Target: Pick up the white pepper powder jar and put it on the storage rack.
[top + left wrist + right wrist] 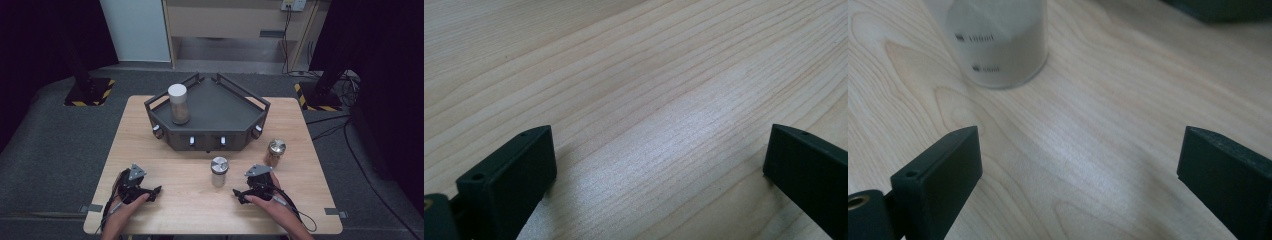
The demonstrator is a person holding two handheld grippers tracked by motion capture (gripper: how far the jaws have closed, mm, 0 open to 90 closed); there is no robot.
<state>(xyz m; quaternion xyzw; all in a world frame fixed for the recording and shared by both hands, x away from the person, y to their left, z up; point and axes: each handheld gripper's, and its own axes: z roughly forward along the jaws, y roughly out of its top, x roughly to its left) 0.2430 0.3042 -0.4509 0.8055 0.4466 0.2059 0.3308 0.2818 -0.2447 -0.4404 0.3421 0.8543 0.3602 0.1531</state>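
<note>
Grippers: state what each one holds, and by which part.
Nothing. The left gripper and right gripper both stand open over bare table.

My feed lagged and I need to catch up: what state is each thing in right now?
Left claw: open, holding nothing, low over the table.
Right claw: open, holding nothing, aimed at the middle jar.
Middle jar: upright, lid on, on the table.
Brown jar: upright, lid on.
Tall jar: upright in the tray.
</note>
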